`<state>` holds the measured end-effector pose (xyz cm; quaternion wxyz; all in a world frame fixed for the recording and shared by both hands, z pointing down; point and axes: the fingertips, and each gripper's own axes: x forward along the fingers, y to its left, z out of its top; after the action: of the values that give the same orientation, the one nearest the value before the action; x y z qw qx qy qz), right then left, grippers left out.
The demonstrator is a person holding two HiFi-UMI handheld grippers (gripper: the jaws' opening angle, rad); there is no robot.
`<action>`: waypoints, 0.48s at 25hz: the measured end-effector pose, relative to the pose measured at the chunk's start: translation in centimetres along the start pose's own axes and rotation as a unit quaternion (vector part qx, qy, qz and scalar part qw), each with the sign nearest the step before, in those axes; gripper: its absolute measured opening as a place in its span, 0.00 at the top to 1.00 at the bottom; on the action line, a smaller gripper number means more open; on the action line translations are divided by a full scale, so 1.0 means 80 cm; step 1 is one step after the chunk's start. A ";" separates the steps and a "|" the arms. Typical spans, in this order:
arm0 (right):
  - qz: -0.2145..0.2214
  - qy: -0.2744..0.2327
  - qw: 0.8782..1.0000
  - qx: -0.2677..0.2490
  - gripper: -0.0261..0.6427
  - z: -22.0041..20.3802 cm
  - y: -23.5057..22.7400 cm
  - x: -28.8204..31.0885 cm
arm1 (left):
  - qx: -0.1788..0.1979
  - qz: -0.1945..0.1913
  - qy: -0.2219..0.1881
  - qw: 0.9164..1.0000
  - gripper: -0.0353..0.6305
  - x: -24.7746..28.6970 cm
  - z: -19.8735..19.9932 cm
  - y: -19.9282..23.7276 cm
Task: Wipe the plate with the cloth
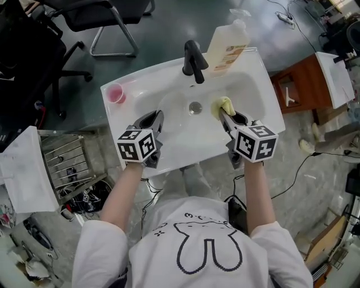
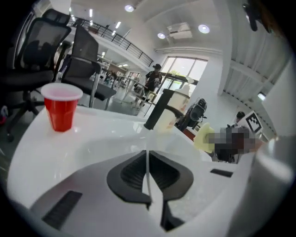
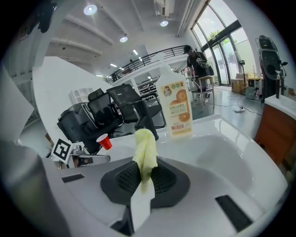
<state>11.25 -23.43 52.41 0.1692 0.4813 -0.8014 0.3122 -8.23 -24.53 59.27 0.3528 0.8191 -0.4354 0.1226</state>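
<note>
Both grippers hang over a white sink [image 1: 247, 67]. My left gripper [image 1: 153, 120] is shut. A thin white edge [image 2: 147, 169] is pinched between its dark pads; it looks like the plate seen edge-on. In the head view I cannot pick the plate out against the white basin. My right gripper [image 1: 226, 116] is shut on a pale yellow cloth [image 1: 223, 106]. The cloth [image 3: 144, 146] sticks up in a bunched fold from between the pads of that gripper [image 3: 144, 178], to the right of the drain [image 1: 195, 107].
A black faucet [image 1: 193, 59] stands at the back of the basin, with a soap bottle [image 1: 228, 45] beside it. A red cup [image 1: 115, 93] sits on the sink's left corner. An office chair [image 1: 95, 17], a wire rack [image 1: 67, 163] and a wooden cabinet [image 1: 298, 84] surround the sink.
</note>
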 end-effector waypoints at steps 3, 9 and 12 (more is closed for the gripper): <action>-0.003 0.005 1.000 0.016 0.89 -0.014 -0.003 0.002 | -0.077 0.001 0.047 0.996 0.92 0.020 -0.032 0.015; -0.008 0.018 0.998 0.051 0.89 -0.046 -0.013 0.004 | -0.190 -0.008 0.085 0.978 0.92 0.059 -0.060 0.036; -0.017 0.030 0.998 0.056 0.89 -0.061 -0.021 0.006 | -0.227 -0.002 0.099 0.969 0.92 0.077 -0.078 0.044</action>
<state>12.37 -21.05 56.90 0.1714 0.4937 -0.7688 0.3684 -6.69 -25.42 68.58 0.5714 0.7018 -0.4134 0.1004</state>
